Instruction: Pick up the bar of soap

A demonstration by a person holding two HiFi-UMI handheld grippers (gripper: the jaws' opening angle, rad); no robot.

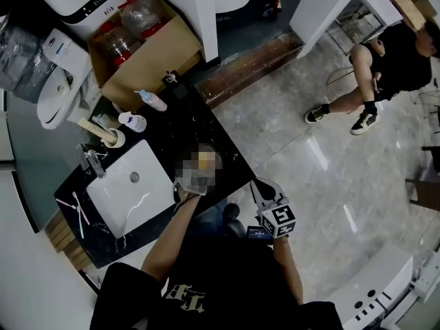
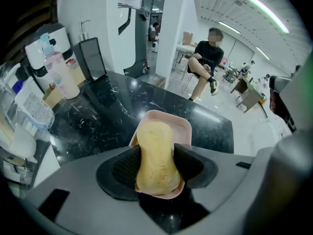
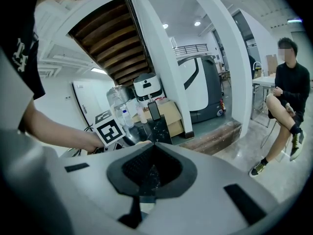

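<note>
The yellow bar of soap (image 2: 155,155) lies in a pink dish (image 2: 173,123) on the black marble counter (image 2: 112,116). My left gripper (image 2: 156,166) is open and straddles the near end of the soap. One dark pad (image 2: 126,168) sits close on each side, and the soap still rests in the dish. In the head view the soap (image 1: 205,159) shows as a yellow spot beside a mosaic patch that hides most of the left gripper. My right gripper (image 1: 265,191) hangs off the counter's right edge over the floor. Its pads (image 3: 152,173) meet with nothing between them.
A white sink (image 1: 130,188) and faucet (image 1: 93,162) fill the counter's left half. Bottles (image 1: 151,100) and a cup of brushes (image 1: 110,137) stand at the back. A cardboard box (image 1: 148,53) sits beyond. A person (image 1: 385,67) sits across the floor.
</note>
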